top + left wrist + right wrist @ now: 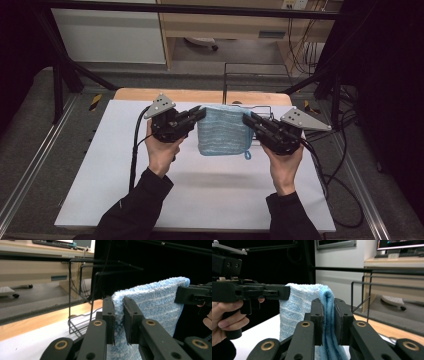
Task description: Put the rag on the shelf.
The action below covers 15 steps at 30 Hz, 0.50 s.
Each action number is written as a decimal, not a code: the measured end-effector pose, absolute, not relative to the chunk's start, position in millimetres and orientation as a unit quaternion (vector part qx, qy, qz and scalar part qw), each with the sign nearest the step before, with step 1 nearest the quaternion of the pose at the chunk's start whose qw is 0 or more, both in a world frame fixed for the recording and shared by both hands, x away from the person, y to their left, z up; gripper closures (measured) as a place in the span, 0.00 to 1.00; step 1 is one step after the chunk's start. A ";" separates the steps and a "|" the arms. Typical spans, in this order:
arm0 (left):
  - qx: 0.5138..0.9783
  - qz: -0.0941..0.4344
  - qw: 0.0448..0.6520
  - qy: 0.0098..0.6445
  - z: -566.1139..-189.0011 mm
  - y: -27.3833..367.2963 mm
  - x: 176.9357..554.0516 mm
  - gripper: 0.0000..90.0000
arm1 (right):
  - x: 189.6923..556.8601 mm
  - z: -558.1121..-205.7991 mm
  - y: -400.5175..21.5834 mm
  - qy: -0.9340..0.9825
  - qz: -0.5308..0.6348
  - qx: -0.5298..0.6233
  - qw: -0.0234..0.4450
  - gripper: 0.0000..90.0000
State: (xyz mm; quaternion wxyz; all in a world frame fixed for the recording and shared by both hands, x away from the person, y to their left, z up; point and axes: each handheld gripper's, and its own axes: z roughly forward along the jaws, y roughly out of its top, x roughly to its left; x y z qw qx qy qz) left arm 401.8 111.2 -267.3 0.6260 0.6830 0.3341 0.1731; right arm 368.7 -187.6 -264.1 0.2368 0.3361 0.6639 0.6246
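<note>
A light blue striped towel (223, 131) hangs folded between my two grippers above the white table top (100, 175). My left gripper (199, 114) is shut on the towel's upper left corner, and my right gripper (248, 119) is shut on its upper right corner. In the left gripper view the towel (155, 305) is pinched between the black pads (110, 320), with the other gripper holding its far corner. In the right gripper view the folded towel edge (328, 315) is clamped between the pads (342, 322). A small loop dangles at the towel's lower right corner (247, 155).
A black wire rack (250, 85) stands at the far edge of the table, just behind the towel. The wooden table edge (150, 94) runs along the back. Cables (340, 180) trail off the right side. Metal frame rails flank the table.
</note>
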 end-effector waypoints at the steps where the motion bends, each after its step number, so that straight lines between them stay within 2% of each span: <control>1: 0.681 0.173 0.628 0.334 -266.2 110.1 402.2 0.89 | 368.6 -263.0 -188.2 0.662 0.626 0.336 0.239 0.88; 15: 0.666 0.182 0.646 0.326 -250.9 93.6 408.7 0.89 | 369.9 -249.1 -201.6 0.642 0.635 0.341 0.262 0.89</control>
